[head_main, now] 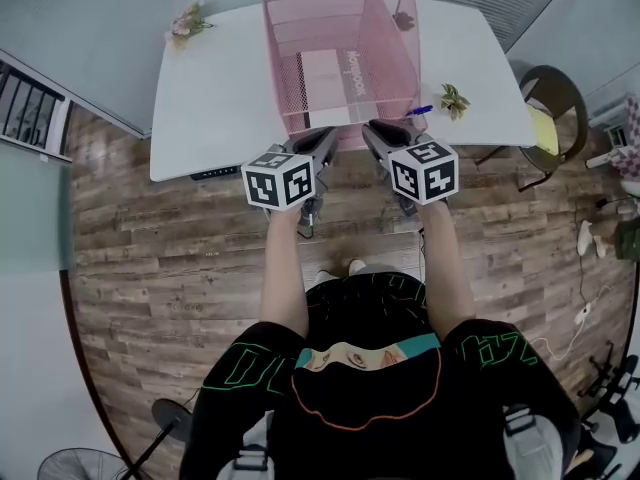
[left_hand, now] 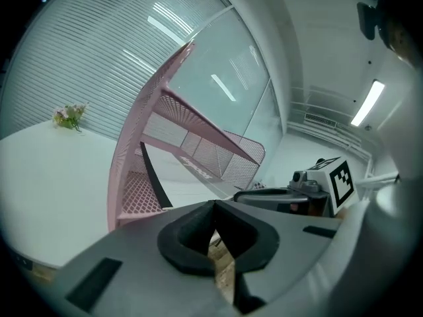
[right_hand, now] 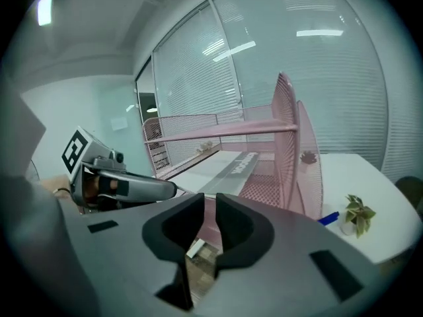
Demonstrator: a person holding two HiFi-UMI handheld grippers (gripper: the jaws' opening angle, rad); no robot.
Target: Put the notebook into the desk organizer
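Observation:
A pink wire-mesh desk organizer (head_main: 392, 38) stands on the white table (head_main: 220, 98). Inside it lies the notebook (head_main: 330, 76), pale pink and white with printed lettering. Both grippers hover side by side at the table's front edge, just before the organizer's open front. My left gripper (head_main: 326, 138) has its jaws closed together with nothing between them (left_hand: 213, 207). My right gripper (head_main: 374, 134) shows a narrow gap between its jaws, and nothing is in it (right_hand: 210, 207). The notebook (right_hand: 232, 167) and the mesh wall (right_hand: 287, 131) show past the right jaws.
A small potted plant (head_main: 455, 98) and a blue pen (head_main: 420, 110) sit right of the organizer. Dried flowers (head_main: 188, 23) lie at the table's far left corner. A chair (head_main: 550, 103) stands at the table's right end. Wooden floor is under me.

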